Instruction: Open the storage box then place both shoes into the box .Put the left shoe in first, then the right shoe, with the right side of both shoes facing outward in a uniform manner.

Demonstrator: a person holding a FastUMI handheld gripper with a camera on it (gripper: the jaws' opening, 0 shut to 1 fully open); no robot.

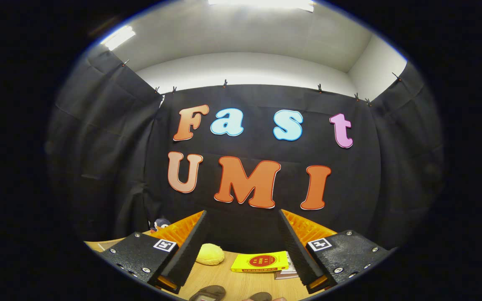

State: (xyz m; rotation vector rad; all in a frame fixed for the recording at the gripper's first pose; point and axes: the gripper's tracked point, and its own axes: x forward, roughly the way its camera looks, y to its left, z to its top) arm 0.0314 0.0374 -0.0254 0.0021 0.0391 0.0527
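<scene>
Fingers point(243, 246) spread wide, gripping nothing. Two dark shoes point(208, 293) lie on the wooden counter point(241, 282) just below and between them. Beyond: yellow sponge-like lump point(210, 254), yellow box point(260, 262), small penguin toy point(160, 225) at the counter's far side.

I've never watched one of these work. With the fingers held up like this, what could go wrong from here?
The open gripper points at the wall, so the shoes sit nearly out of sight below its fingers; a grab might miss. The yellow box and yellow lump on the table lie just beyond and could get bumped.
</scene>
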